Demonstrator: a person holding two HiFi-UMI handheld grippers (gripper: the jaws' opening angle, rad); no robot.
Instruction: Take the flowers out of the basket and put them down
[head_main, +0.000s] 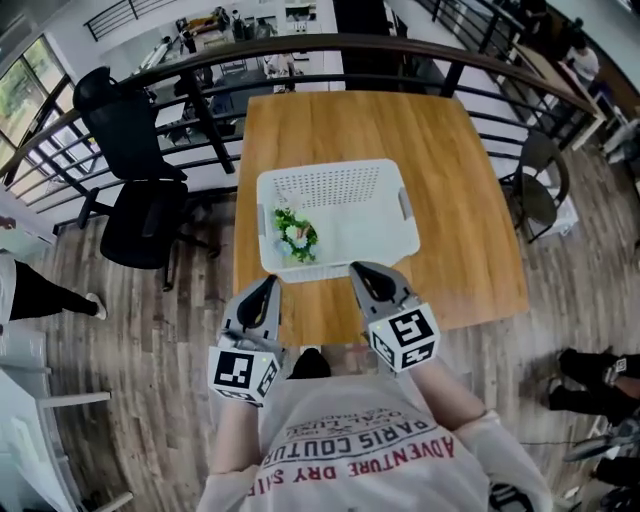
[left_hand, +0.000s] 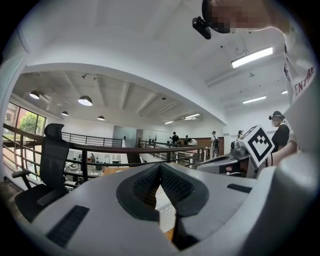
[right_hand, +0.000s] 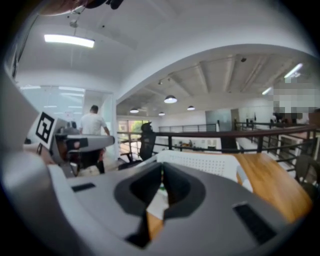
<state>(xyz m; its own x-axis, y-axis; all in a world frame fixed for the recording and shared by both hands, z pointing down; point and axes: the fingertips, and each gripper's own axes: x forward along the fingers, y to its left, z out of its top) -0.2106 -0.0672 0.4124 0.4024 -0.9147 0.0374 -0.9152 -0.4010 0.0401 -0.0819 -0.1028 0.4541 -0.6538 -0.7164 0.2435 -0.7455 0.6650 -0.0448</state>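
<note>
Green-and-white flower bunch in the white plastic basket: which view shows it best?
Head view: the green-and-white flower bunch lies unobstructed at the left end of the white perforated plastic basket. The right gripper view catches only a green sliver past its shut jaws; the left gripper view shows none.

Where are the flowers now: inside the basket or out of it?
Inside. The head view shows the flowers lying in the white basket, near its left wall.
</note>
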